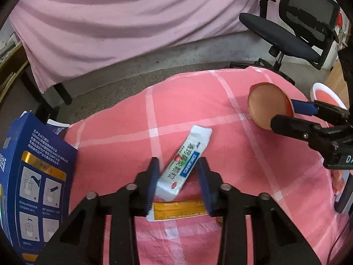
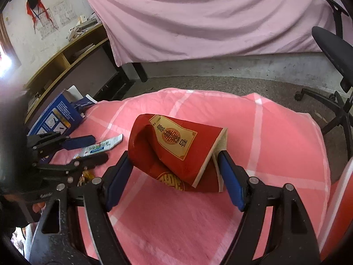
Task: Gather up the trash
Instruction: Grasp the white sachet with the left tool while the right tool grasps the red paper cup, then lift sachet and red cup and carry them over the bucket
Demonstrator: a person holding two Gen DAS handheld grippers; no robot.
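Note:
A white toothpaste box [image 1: 184, 163] lies on the pink checked cloth [image 1: 123, 128]. My left gripper [image 1: 178, 176] is open, its blue pads on either side of the box's near end, not touching. The box also shows in the right wrist view [image 2: 101, 147]. My right gripper [image 2: 174, 172] is shut on a crushed red paper box [image 2: 172, 150] with gold print, held above the cloth. In the left wrist view the same red box [image 1: 268, 106] shows its brown underside between the right gripper's fingers [image 1: 293, 124].
A blue carton [image 1: 33, 172] stands at the cloth's left edge. A flat yellow-and-white wrapper [image 1: 178, 209] lies under my left gripper. A black office chair [image 1: 293, 33] stands at far right. A red bin with a white rim [image 1: 324, 95] sits at right. A pink-draped table stands behind.

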